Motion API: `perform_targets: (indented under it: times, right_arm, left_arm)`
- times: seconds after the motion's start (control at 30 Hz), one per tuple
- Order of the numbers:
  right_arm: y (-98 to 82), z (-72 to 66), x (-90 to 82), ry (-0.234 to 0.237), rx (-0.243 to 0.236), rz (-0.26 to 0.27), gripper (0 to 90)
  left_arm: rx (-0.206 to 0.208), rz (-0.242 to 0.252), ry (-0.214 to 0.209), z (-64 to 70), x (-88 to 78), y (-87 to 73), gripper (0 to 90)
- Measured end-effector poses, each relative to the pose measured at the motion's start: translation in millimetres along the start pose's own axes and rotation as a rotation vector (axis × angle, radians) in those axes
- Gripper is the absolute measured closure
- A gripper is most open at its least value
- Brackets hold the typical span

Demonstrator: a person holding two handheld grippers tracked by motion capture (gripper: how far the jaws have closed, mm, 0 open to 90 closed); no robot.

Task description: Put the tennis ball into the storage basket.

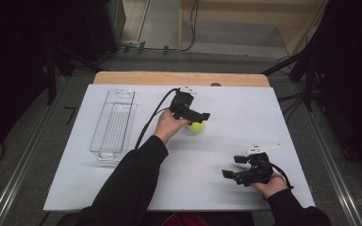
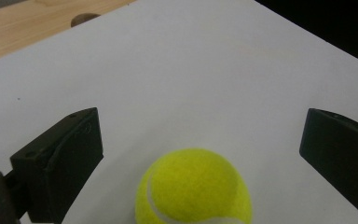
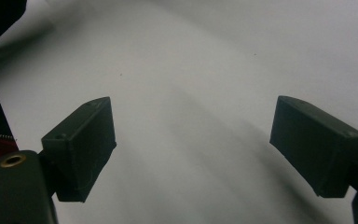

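Yellow tennis ball [image 2: 193,186] sits on the white table [image 1: 245,113] between the left gripper's [image 1: 199,120] spread jaws, apparently untouched; the right gripper [image 1: 233,167], also spread and empty, hovers well apart.

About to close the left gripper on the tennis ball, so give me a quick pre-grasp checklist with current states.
1. Left gripper jaws open wider than the tennis ball: ok.
2. Ball between the jaws: ok, lying low between them, gaps on both sides.
3. Ball centred: not ok, it lies nearer the left jaw in the left gripper view.
4. Ball resting on the white board: ok.
5. Right gripper away from the ball, open: ok.
6. Clear plastic tray free of things: ok.
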State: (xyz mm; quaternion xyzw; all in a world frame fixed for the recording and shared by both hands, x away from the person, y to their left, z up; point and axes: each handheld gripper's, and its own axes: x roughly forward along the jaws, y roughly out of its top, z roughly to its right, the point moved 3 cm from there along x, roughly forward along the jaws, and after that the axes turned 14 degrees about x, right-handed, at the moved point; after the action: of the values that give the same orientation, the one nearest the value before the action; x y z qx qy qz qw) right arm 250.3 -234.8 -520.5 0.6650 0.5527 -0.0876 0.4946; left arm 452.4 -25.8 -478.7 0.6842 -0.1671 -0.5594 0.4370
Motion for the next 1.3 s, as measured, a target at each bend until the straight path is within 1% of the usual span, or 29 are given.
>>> perform_targets:
  times: [0.13,0.2,0.27,0.3,0.4,0.43,0.47,0.53,0.57,0.6,0.63,0.7,0.77,0.97,1.1,1.13,1.3]
  right_arm:
    - [0.2,0.3,-0.3,-0.001,0.001,0.001,12.2]
    - [0.2,0.6,-0.2,-0.002,0.002,0.001,12.2]
    - [0.2,0.7,0.1,-0.002,0.004,0.0,12.2]
    - [0.3,0.7,0.1,-0.002,0.003,0.0,12.2]
    - [0.3,0.6,0.0,-0.001,0.002,0.001,12.2]
    - [0.1,0.7,-0.4,-0.001,0.002,0.0,12.2]
    - [0.0,0.6,-0.6,-0.003,0.002,0.0,12.2]
    - [-0.2,0.6,-0.6,-0.003,0.002,0.001,12.2]
    - [-0.2,0.9,-0.6,-0.006,0.001,0.003,12.2]
    - [-0.2,0.9,-0.6,-0.006,0.001,0.003,12.2]
    - [-0.2,1.1,-0.5,-0.007,0.002,0.002,12.2]
    - [-0.2,1.2,-0.3,-0.006,0.001,-0.001,12.2]
    - [-0.2,1.3,-0.2,-0.008,0.0,-0.001,12.2]
    - [-0.4,1.4,-0.5,-0.01,0.001,0.001,12.2]
    - [-0.2,1.5,-0.4,-0.011,0.0,-0.001,12.2]
    - [-0.3,1.6,-0.3,-0.011,-0.001,-0.002,12.2]
    - [-0.3,1.5,-0.3,-0.012,-0.001,-0.002,12.2]
  left_arm:
    - [0.01,0.002,-0.002,2.4,1.6,-3.4,0.0]
    - [0.017,0.001,0.007,3.5,3.1,-5.8,0.0]
    - [0.007,0.006,0.0,3.9,4.9,-9.2,0.0]
    - [0.004,-0.006,-0.008,3.8,7.3,-12.9,0.0]
    - [0.001,0.002,0.003,4.7,9.3,-16.6,0.0]
    - [0.0,0.002,0.003,4.8,9.7,-18.4,0.0]
    - [-0.012,0.003,0.0,5.3,10.5,-21.7,0.0]
    - [-0.013,0.004,0.005,5.7,11.0,-23.2,0.6]
    - [-0.005,-0.008,0.01,6.3,12.2,-26.0,2.1]
    - [-0.005,-0.008,0.01,6.3,12.2,-26.0,2.1]
    - [-0.004,-0.019,0.004,7.7,14.5,-27.9,2.1]
    - [0.014,-0.036,0.011,9.6,16.5,-29.4,2.1]
    - [0.016,-0.042,0.01,11.0,18.3,-31.1,2.1]
    - [0.007,-0.047,0.019,11.7,21.9,-37.5,2.1]
    - [0.008,-0.072,0.026,11.7,25.3,-43.2,2.1]
    - [0.001,-0.07,0.023,12.2,26.3,-44.3,2.1]
    - [0.008,-0.081,0.02,12.6,29.1,-48.9,2.1]
